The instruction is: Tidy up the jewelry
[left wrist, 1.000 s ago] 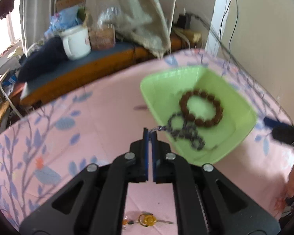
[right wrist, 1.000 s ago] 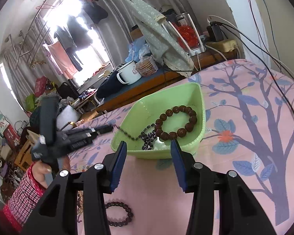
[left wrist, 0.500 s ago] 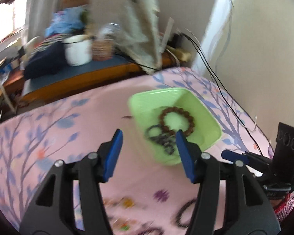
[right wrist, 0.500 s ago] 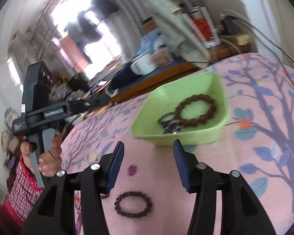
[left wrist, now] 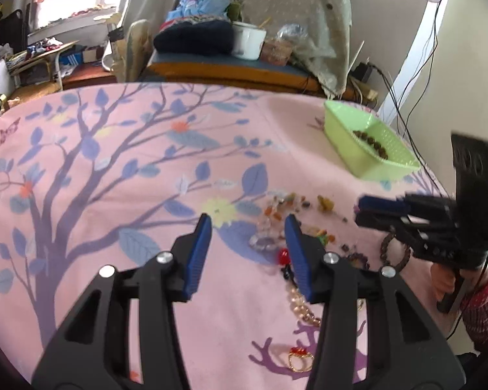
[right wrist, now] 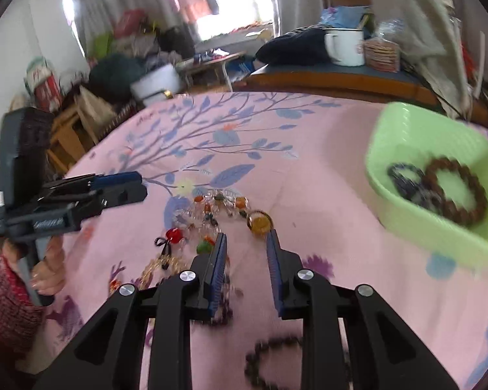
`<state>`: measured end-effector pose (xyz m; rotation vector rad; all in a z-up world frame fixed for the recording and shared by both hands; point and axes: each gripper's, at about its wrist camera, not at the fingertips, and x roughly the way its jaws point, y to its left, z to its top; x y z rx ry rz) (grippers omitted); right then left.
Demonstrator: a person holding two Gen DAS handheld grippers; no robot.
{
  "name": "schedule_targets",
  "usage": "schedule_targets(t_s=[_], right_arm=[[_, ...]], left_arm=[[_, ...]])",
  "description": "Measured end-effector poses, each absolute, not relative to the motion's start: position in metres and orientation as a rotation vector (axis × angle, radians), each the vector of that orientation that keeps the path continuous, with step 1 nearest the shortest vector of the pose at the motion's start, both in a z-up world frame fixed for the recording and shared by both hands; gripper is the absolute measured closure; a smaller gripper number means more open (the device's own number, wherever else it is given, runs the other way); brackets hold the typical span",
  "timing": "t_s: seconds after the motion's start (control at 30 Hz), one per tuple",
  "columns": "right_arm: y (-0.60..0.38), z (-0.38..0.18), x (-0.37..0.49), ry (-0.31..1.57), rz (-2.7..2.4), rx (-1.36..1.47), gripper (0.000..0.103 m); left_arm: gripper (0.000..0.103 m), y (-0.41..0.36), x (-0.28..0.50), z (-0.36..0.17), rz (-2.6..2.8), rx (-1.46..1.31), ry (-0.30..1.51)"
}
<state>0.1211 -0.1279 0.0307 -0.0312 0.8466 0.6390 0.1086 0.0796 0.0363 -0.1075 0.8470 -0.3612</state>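
- Your left tool (left wrist: 247, 219) hangs tilted down over the pink tree-print surface (left wrist: 114, 178). Its jaws stand about half wide and are closing, with nothing gripped between them.
- Your right tool (right wrist: 247, 234) shows only a narrow gap between its blue pads (right wrist: 218, 260), and it holds nothing.
- The loose jewelry pile (right wrist: 211, 208) lies on the surface just ahead of both tools: mixed coloured beads, a red bead (right wrist: 174, 235) and an amber ring (right wrist: 260, 222) near your right tool's tips.
- A dark bead bracelet (right wrist: 266, 347) lies on the surface beneath your right tool, partly hidden by it.
- A gold ring with a red stone (left wrist: 299, 359) sits under your left tool.
- The green tray (right wrist: 423, 227) stands well apart from the pile, toward the far right of the surface. It holds a brown bead bracelet (right wrist: 452, 162) and, touching it, a dark strand (right wrist: 403, 172).
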Motion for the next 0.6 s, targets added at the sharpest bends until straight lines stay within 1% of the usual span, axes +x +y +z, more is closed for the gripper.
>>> schedule_targets(t_s=[0.13,0.2,0.23,0.27,0.3,0.33,0.43,0.47,0.5,0.6], right_arm=[[-0.111,0.03,0.136,0.871,0.683,-0.025,0.103],[-0.102,0.028,0.141,0.881,0.683,-0.038,0.103],[-0.098,0.024,0.142,0.883,0.685,-0.054,0.103],[-0.097,0.023,0.142,0.886,0.681,-0.059,0.103],[-0.098,0.019,0.142,0.9,0.675,-0.052,0.103],[-0.1,0.015,0.142,0.916,0.677,-0.038,0.103],[-0.104,0.012,0.134,0.908,0.68,-0.03,0.102],[-0.105,0.013,0.131,0.898,0.683,-0.043,0.101],[-0.104,0.015,0.128,0.885,0.694,-0.061,0.1],[-0.094,0.02,0.12,0.86,0.742,-0.108,0.096]], left_arm=[[0.058,0.068,0.115,0.028,-0.402,-0.078,0.878],[0.058,0.058,0.125,0.015,-0.42,-0.067,0.928],[0.068,0.053,0.128,0.009,-0.433,-0.061,0.952],[0.084,0.05,0.129,0.004,-0.427,-0.039,0.956],[0.092,0.047,0.127,0.004,-0.415,0.0,0.931],[0.095,0.05,0.128,0.006,-0.431,-0.021,0.944],[0.096,0.076,0.125,0.016,-0.412,-0.124,0.931],[0.096,0.084,0.124,0.02,-0.41,-0.159,0.922],[0.099,0.095,0.122,0.026,-0.413,-0.214,0.909],[0.099,0.117,0.114,0.046,-0.424,-0.297,0.854]])
